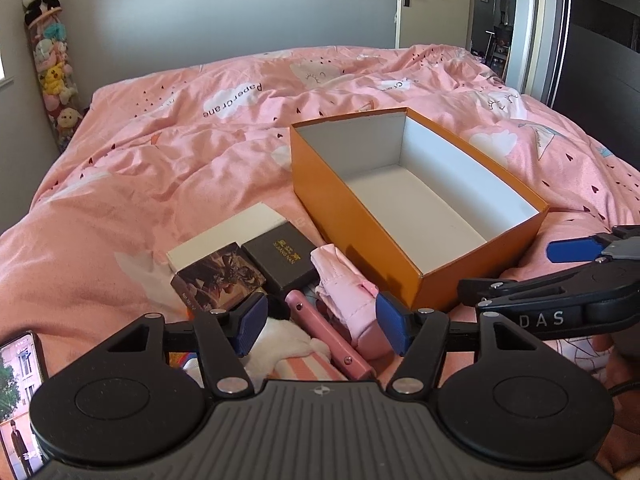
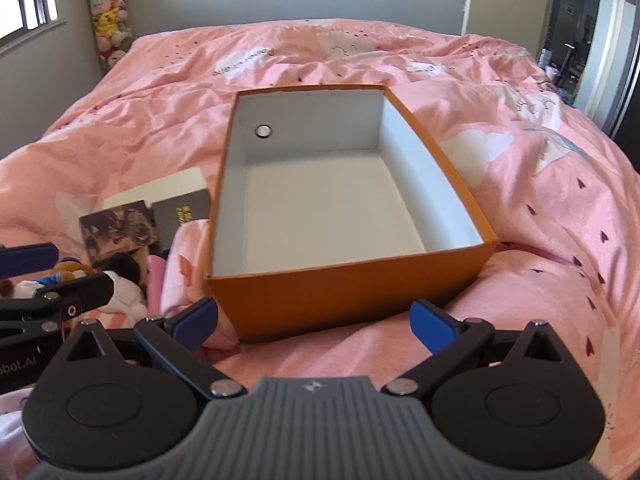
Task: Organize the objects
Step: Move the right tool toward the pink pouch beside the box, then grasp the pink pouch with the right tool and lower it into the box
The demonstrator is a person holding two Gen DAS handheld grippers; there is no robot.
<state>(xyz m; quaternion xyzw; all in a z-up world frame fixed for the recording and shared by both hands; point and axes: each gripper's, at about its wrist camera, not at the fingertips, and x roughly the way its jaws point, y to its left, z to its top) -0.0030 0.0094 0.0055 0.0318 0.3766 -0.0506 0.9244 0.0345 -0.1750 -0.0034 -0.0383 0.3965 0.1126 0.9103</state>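
Observation:
An empty orange box [image 1: 362, 236] with a white inside lies open on the pink bed; it also shows in the right wrist view [image 2: 344, 300]. Left of it lies a pile: a white box [image 1: 224, 236], a picture box [image 1: 218, 276], a black box [image 1: 282, 258], a folded pink umbrella [image 1: 348, 292], a pink slim case [image 1: 324, 332] and a white plush [image 1: 280, 344]. My left gripper [image 1: 322, 326] is open above the pink case and umbrella, holding nothing. My right gripper [image 2: 314, 326] is open and empty just before the orange box's near wall.
The pink duvet [image 1: 160, 168] covers the whole bed. A phone [image 1: 20, 392] lies at the near left. A column of plush toys [image 1: 52, 68] hangs in the far left corner. A door [image 1: 432, 0] stands open at the back right.

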